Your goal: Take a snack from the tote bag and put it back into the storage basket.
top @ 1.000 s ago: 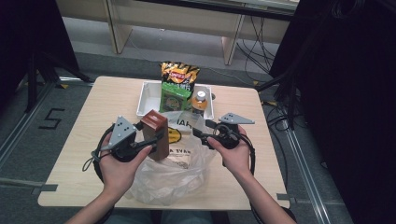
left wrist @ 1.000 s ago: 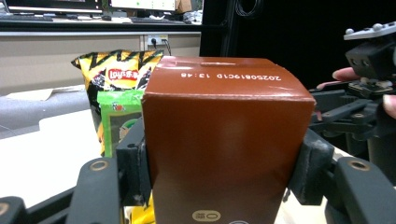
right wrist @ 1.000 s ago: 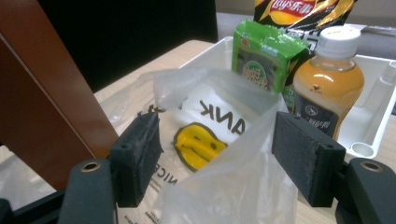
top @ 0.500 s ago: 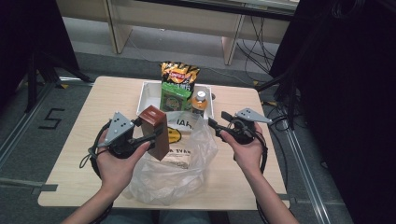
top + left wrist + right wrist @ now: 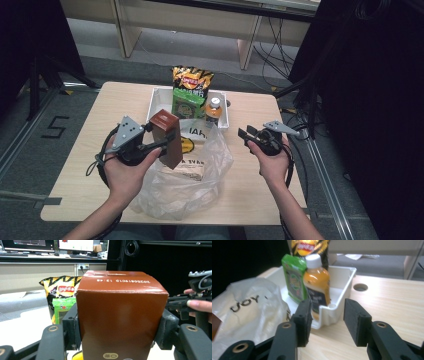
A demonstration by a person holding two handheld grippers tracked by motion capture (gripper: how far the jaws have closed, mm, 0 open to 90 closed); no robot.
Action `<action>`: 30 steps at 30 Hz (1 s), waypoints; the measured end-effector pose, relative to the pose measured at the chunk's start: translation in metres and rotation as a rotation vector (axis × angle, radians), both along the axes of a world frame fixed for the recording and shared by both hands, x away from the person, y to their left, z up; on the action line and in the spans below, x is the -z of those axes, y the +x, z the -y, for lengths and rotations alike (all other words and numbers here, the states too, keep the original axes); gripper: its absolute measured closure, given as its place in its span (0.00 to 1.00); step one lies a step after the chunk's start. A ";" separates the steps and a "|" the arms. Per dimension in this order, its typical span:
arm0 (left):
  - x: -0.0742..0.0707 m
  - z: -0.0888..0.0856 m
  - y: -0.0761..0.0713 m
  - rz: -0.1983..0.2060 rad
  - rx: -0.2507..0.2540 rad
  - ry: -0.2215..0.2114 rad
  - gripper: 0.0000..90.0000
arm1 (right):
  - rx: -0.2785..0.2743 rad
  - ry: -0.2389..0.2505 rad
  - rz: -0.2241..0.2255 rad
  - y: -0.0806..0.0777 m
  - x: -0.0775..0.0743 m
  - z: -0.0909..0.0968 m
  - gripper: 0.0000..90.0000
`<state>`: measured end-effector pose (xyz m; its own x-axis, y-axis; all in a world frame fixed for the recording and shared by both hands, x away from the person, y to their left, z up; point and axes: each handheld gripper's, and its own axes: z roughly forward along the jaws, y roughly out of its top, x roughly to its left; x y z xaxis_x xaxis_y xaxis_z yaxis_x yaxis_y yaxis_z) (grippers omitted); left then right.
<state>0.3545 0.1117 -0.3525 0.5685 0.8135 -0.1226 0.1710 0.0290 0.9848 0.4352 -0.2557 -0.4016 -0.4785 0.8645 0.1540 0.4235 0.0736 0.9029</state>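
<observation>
High view, nearest first: the clear plastic bag [image 5: 185,185] lies crumpled on the table [image 5: 250,190] by the person's edge, a flat tan pack [image 5: 182,172] already inside it, its mouth turned toward the tray. Over the bag the left gripper [image 5: 165,145] clamps the brown box [image 5: 167,137] by its two sides; in the left gripper view the pads press flat on the box [image 5: 120,315], which keeps it upright and clear of the plastic, likely for lowering into the bag. To the right, off the bag and over bare table, the right gripper [image 5: 245,134] holds nothing; its jaws have just been closing and stand half apart with only air between them, as the right gripper view shows [image 5: 325,322]. It points at the white tray [image 5: 342,290], probably lining up on the orange bottle [image 5: 317,285], which stands in the near corner beside a green pouch [image 5: 293,281]. Behind both leans the chip bag [image 5: 192,80], propped against the tray's far wall.
</observation>
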 end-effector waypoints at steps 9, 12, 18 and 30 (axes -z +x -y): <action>-0.010 -0.005 -0.001 0.010 -0.005 -0.002 0.41 | 0.014 -0.045 0.019 -0.002 0.008 -0.002 0.75; -0.014 -0.007 0.000 0.016 -0.005 -0.003 0.41 | 0.029 -0.053 0.021 -0.003 0.012 -0.003 0.75; -0.023 -0.008 0.003 0.028 -0.006 0.005 0.41 | 0.041 -0.063 0.019 -0.003 0.015 -0.003 0.75; -0.034 -0.011 0.021 0.034 -0.032 0.015 0.41 | 0.061 -0.059 0.023 -0.001 0.017 0.000 0.75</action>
<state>0.3750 0.1223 -0.3181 0.5461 0.8328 -0.0909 0.1364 0.0186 0.9905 0.4338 -0.2561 -0.4190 -0.4275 0.8993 0.0919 0.4085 0.1014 0.9071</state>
